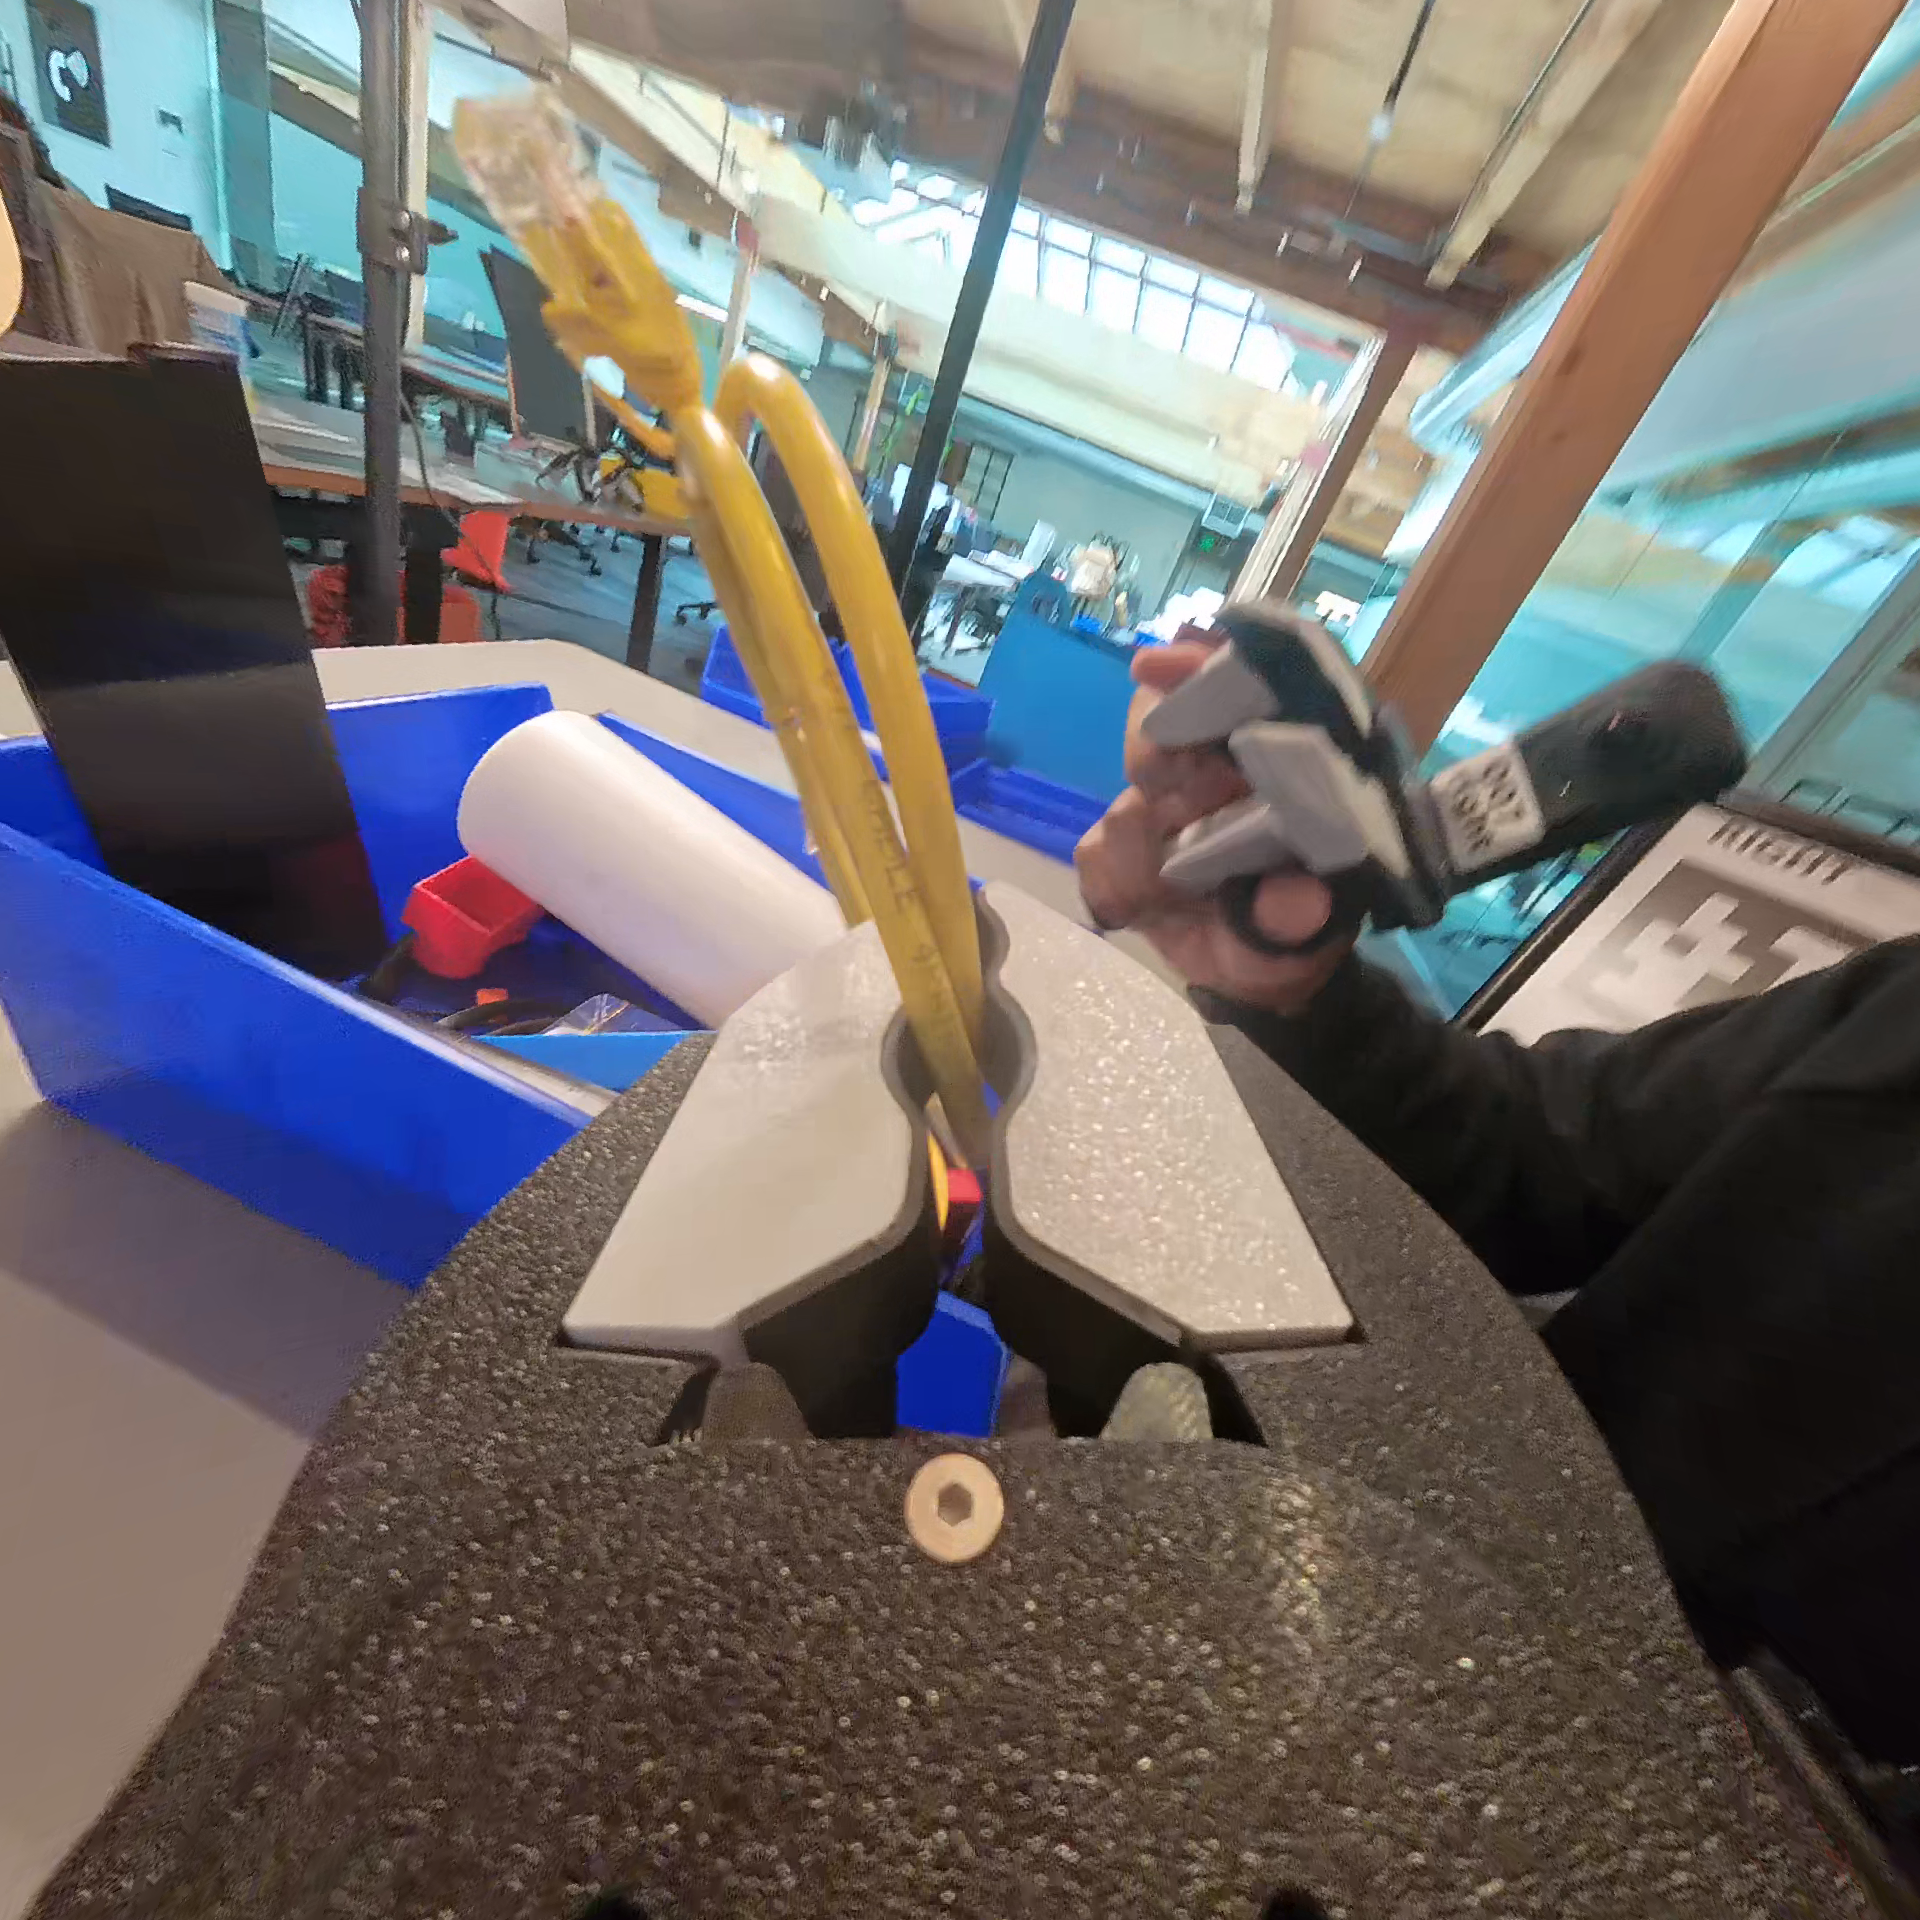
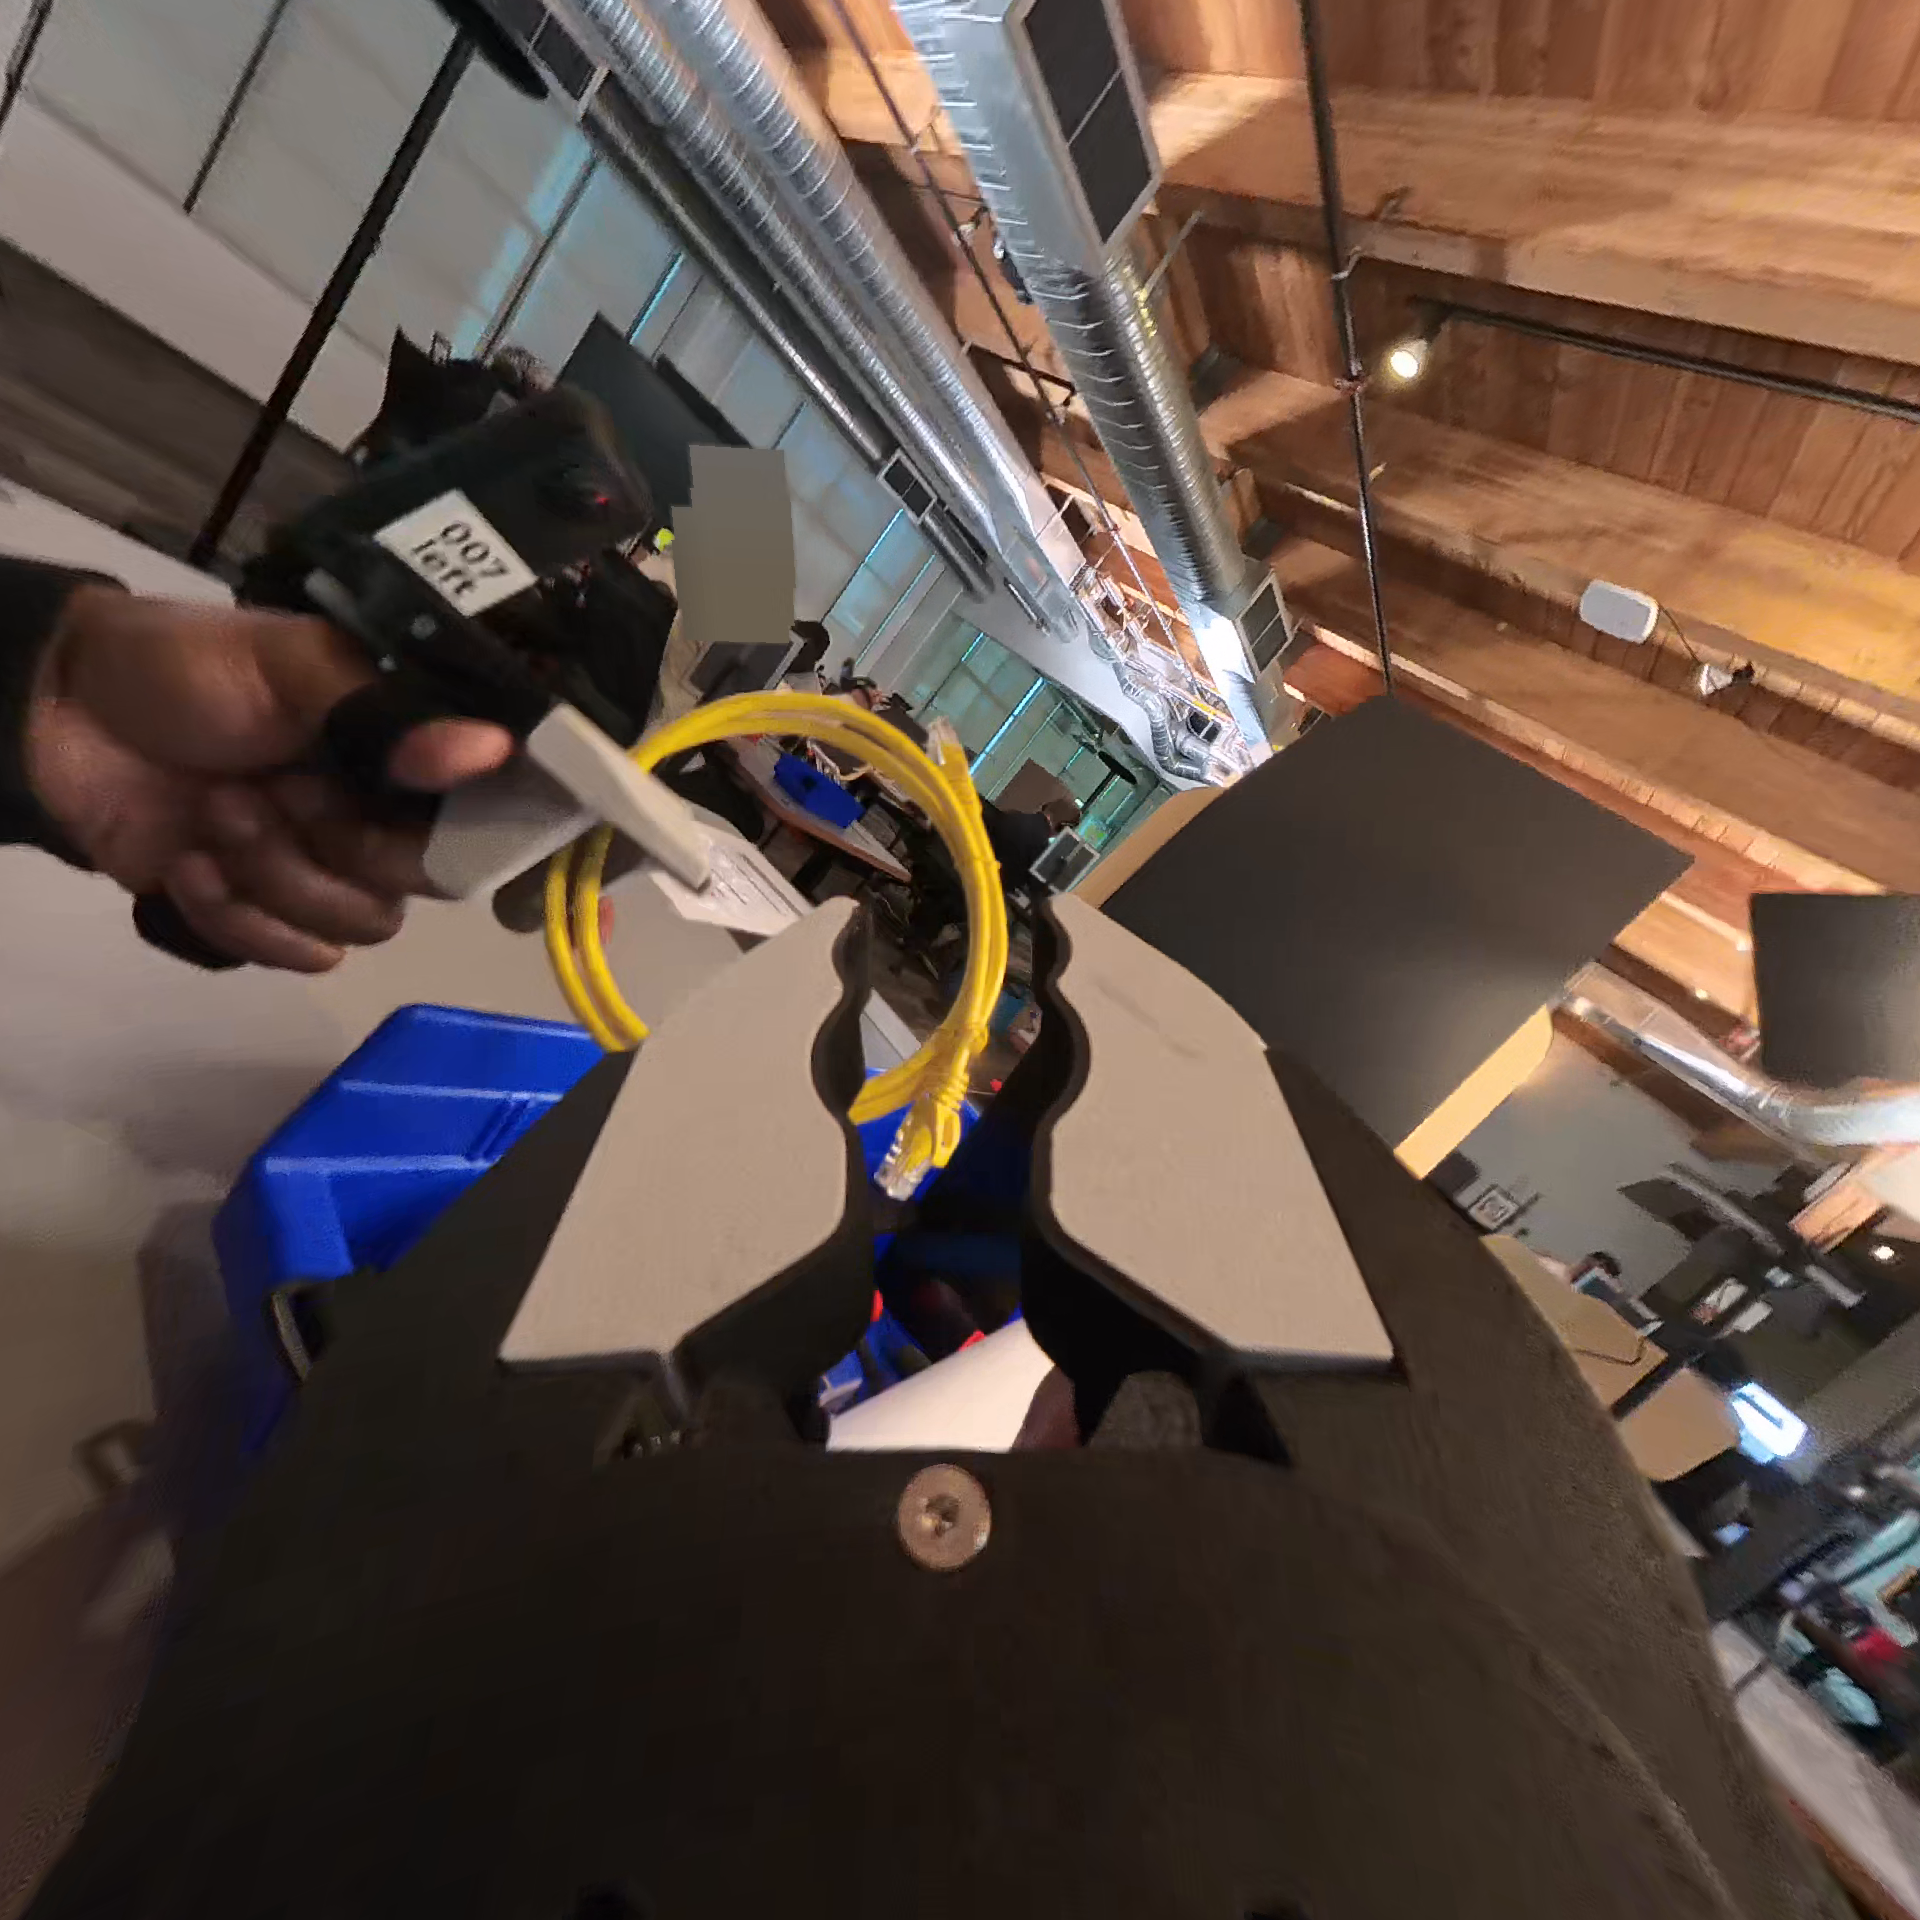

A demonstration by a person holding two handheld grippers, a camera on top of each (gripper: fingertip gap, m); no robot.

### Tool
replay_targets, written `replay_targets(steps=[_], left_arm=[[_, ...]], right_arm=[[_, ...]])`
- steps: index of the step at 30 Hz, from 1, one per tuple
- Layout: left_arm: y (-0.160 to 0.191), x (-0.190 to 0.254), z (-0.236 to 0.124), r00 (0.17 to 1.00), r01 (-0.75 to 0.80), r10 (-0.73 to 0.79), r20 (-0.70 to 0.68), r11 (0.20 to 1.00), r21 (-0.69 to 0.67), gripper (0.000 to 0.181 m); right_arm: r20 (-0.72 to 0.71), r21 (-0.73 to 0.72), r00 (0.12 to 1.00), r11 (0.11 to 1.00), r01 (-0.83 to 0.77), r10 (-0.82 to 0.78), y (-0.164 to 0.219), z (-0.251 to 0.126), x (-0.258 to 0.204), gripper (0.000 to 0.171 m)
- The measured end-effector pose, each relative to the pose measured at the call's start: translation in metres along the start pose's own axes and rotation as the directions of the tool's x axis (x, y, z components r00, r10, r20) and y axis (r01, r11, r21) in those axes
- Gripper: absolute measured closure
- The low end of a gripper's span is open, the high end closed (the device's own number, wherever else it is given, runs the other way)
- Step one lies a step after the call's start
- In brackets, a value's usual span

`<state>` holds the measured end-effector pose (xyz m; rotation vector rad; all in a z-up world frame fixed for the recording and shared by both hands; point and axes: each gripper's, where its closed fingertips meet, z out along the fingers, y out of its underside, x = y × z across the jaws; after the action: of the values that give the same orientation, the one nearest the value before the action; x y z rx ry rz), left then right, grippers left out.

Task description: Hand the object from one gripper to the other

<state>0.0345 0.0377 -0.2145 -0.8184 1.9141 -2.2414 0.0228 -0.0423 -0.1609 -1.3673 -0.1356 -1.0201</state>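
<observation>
Open workshop with timber ceiling and silver ducts; grey table below, carrying a blue bin that holds a white roll. Looped yellow network cable clamped in the left gripper, held up above the bin. Right gripper parted and empty, near the loop with a cable strand showing between its 2 fingers, apparently not touching. Pickup done, judging from this; grasp by the right and release by the left yet to come.
</observation>
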Motion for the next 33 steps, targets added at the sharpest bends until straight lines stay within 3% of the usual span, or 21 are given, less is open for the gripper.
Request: replay_targets(steps=[3,7,12,18,19,22,23,26,33], left_arm=[[-0.012,0.004,-0.005,0.997,0.071,-0.067,-0.05,0.995,0.076,0.177],[-0.02,0.011,-0.006,0.993,0.088,-0.077,-0.092,0.988,0.126,0.177],[-0.025,0.029,-0.002,0.976,0.138,-0.105,-0.19,0.976,0.168,0.178],[-0.028,0.048,-0.001,0.897,0.309,-0.221,-0.384,0.933,0.185,0.178],[-0.027,0.05,-0.001,0.888,0.323,-0.23,-0.399,0.928,0.184,0.178],[-0.028,0.051,0.0,0.872,0.354,-0.249,-0.422,0.916,0.191,0.178],[-0.03,0.052,-0.001,0.868,0.357,-0.248,-0.43,0.914,0.194,0.177],[-0.03,0.057,0.0,0.895,0.278,-0.179,-0.408,0.94,0.199,0.171],[-0.02,0.05,0.003,0.974,-0.081,0.115,-0.194,0.981,0.175,0.133]], right_arm=[[0.013,-0.036,0.982,0.982,0.187,-0.187,0.007,0.004,-0.018,0.137],[0.026,-0.08,0.884,0.881,0.467,-0.466,0.017,0.009,-0.042,0.135],[0.032,-0.131,0.828,0.819,0.559,-0.56,0.025,0.017,-0.059,0.125],[-0.002,-0.242,0.725,0.704,0.668,-0.689,0.039,0.023,-0.055,0.117],[-0.015,-0.26,0.711,0.689,0.677,-0.703,0.04,0.023,-0.052,0.121],[-0.089,-0.26,0.699,0.694,0.671,-0.709,0.033,0.021,-0.044,0.158],[-0.103,-0.245,0.713,0.712,0.658,-0.694,0.029,0.02,-0.042,0.16],[-0.12,-0.211,0.748,0.753,0.623,-0.652,0.022,0.018,-0.041,0.164],[-0.131,-0.168,0.829,0.836,0.522,-0.544,0.015,0.016,-0.038,0.166]])
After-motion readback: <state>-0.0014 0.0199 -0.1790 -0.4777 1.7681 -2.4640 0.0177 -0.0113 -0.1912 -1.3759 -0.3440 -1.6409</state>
